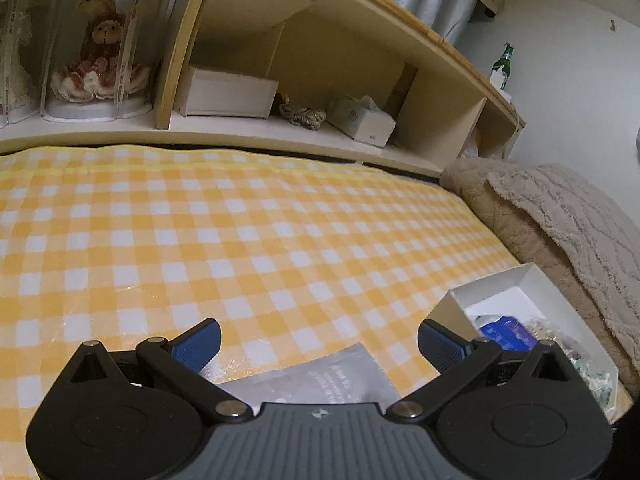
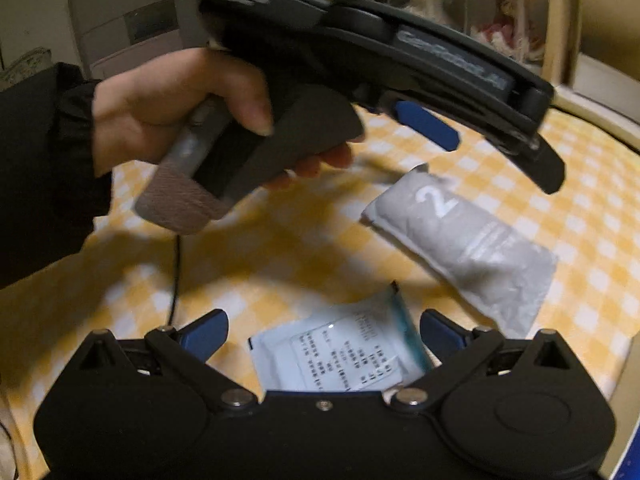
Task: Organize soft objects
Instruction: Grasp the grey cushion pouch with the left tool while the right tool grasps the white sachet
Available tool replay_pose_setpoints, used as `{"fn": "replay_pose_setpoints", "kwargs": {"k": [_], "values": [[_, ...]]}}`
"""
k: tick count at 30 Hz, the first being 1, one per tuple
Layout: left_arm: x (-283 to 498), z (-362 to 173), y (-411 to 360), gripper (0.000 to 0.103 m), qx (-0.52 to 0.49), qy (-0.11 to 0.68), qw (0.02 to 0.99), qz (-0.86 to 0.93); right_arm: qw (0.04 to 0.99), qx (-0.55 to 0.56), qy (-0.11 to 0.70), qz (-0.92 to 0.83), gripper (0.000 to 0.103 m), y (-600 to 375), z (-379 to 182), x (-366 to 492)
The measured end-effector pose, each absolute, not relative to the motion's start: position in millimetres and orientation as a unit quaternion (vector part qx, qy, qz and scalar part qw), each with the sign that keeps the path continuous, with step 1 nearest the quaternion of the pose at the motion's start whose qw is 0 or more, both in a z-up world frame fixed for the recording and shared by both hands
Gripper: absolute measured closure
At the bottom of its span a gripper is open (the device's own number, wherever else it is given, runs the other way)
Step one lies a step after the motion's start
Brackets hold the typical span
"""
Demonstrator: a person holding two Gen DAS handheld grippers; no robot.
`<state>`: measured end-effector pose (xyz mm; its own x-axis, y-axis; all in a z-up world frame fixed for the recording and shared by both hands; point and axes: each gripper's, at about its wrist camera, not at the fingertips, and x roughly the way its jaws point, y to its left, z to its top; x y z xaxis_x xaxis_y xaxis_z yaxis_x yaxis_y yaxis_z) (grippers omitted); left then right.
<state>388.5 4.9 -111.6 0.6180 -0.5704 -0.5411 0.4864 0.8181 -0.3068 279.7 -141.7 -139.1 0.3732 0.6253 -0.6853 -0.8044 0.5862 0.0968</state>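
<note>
White pouch (image 2: 340,356), lengthwise toward camera, seemingly.

Landmark: bed (image 1: 240,220). On it, near edge: grey pouch (image 1: 320,376), label packet (image 2: 340,352) just beside it. Right edge: open box (image 1: 532,292), small items inside. Blanket (image 1: 560,216) right of the bed. Shelf (image 1: 280,128) behind it.
</note>
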Motion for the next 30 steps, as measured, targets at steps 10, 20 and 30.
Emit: {"fn": "replay_pose_setpoints", "kwargs": {"k": [10,20,30], "values": [[391.2,-124.5,5.8,0.000,-0.023,0.370,0.882,-0.290,0.801,-0.232,0.329,0.444,0.000,-128.0,-139.5,248.6],[376.2,-118.9,5.4,0.000,0.036,0.457,0.823,-0.337,0.798,-0.199,0.379,0.425,0.000,-130.9,-152.8,265.6],[360.5,-121.5,-37.1,0.000,0.197,0.435,0.824,-0.306,0.778,-0.213,0.406,0.428,0.002,-127.4,-155.5,259.6]]}}
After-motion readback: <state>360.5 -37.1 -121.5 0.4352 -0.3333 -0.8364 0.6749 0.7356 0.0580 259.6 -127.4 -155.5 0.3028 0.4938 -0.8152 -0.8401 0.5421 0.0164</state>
